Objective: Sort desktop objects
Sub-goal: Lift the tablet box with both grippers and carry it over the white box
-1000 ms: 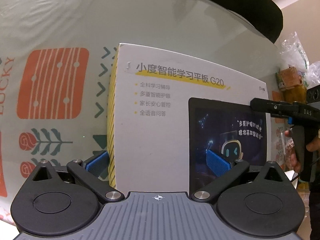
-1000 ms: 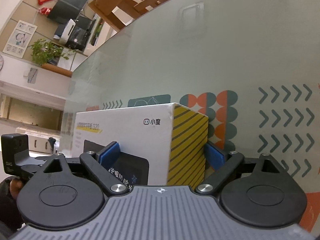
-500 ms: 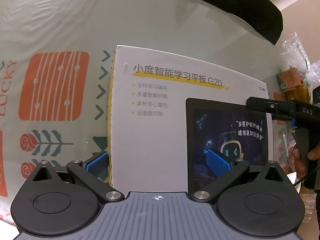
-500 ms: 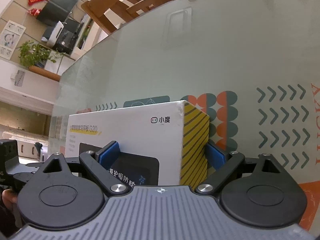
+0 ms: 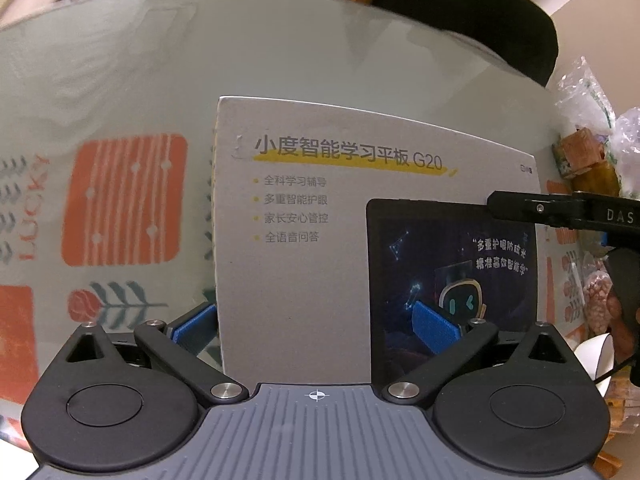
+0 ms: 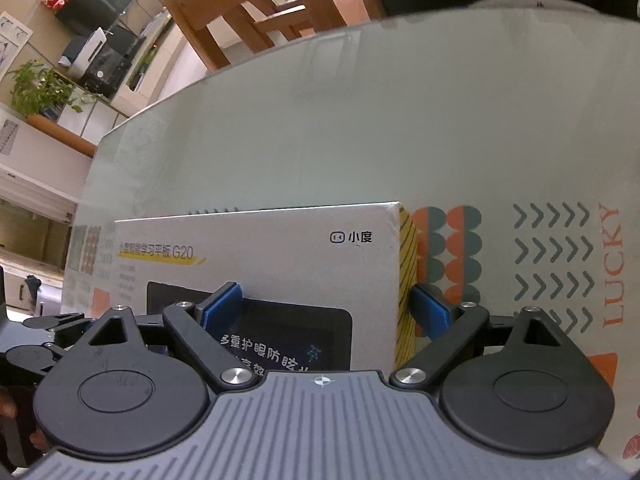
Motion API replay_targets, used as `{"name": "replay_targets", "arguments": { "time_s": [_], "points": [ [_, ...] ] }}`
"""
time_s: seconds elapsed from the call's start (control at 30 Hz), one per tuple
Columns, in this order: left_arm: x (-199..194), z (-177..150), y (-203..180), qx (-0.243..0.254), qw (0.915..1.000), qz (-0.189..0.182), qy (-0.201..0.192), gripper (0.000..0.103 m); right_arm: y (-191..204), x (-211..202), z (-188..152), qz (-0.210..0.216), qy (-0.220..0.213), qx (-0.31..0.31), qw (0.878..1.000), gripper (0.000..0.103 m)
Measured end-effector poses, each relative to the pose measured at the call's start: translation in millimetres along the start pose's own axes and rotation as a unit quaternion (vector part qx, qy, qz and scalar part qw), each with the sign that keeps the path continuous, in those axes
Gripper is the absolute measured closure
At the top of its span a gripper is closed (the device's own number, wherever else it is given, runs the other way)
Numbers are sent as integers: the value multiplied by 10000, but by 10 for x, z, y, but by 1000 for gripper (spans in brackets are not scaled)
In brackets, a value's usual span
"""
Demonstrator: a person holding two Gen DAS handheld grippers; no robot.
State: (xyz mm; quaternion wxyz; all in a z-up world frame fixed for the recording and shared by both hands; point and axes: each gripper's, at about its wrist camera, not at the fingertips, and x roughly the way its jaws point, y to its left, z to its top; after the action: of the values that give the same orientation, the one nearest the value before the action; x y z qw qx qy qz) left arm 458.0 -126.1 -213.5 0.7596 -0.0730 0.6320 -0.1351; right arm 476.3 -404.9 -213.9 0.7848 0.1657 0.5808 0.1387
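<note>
Tablecloth (image 5: pixel 124 200): we see a pale cloth under glass, printed with orange blocks, leaf sprigs, chevrons and the word LUCKY. It covers the round table (image 6: pixel 360 120) in both views.

Left gripper (image 5: pixel 316 328): we see its two blue pads set on either side of the box. The left pad (image 5: pixel 194 326) sits under the box's left edge; the right pad (image 5: pixel 434 330) lies on the printed top face. The jaws are spread only as wide as the box slab between them, so we read this gripper as clamped on the box.

Box (image 5: pixel 340 240): a flat white carton with a yellow-and-black striped side, Chinese text ending in "G20" and a dark tablet picture on its top. It lies between the two grippers, over the patterned cloth. We cannot tell whether it rests on the table or is raised off it.

Right gripper (image 6: pixel 328 308): in the right wrist view one blue pad (image 6: pixel 224 304) presses the box's (image 6: pixel 280 264) printed face and the other sits against the striped side. We read it as clamped on the box as well. From the left wrist view its black body (image 5: pixel 560 210) reaches in over the box's right edge.

Snack bags (image 5: pixel 588 152): clear wrapped packets lie at the right table edge, beyond the box.

Chair (image 6: pixel 256 12): a wooden chair stands behind the table's far rim.
</note>
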Motion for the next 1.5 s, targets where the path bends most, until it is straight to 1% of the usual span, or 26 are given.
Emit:
{"name": "replay_targets", "arguments": {
  "time_s": [0.07, 0.23, 0.37, 0.53, 0.77, 0.9, 0.97, 1.17, 1.4, 1.5],
  "points": [
    [-82, -6, -3, 28, 9999, 62, -117, 0, 81, -61, -4, -21, -78, -38, 10000, 0],
    [-285, -81, 55, -80, 9994, 58, -341, 0, 323, -219, -48, -43, -279, -156, 9995, 0],
    [-521, -191, 113, -140, 9985, 70, -521, 0, 520, -346, -91, -35, -385, -212, 9990, 0],
    [-918, -353, 183, -235, 9967, 81, -776, 0, 891, -575, -197, -26, -506, -374, 9980, 0],
    [-1541, -769, 367, -378, 9941, 40, -1019, 0, 1519, -916, -516, -55, -623, -636, 9960, 0],
    [-1825, -1126, 531, -445, 9934, -15, -1061, 0, 1879, -1108, -705, -73, -688, -781, 9945, 0],
    [-1943, -1334, 637, -438, 9935, -52, -1053, 0, 2044, -1149, -872, -104, -688, -777, 9945, 0],
    [-2256, -2020, 1019, -353, 9945, -160, -969, 0, 2613, -1246, -1554, -234, -664, -746, 9947, 0],
    [-2585, -2825, 1473, -198, 9956, -215, -893, 0, 3214, -1282, -2483, -349, -708, -632, 9949, 0],
    [-2723, -3167, 1661, -127, 9959, -236, -860, 0, 3406, -1315, -2872, -394, -766, -558, 9947, 0]
  ]
}}
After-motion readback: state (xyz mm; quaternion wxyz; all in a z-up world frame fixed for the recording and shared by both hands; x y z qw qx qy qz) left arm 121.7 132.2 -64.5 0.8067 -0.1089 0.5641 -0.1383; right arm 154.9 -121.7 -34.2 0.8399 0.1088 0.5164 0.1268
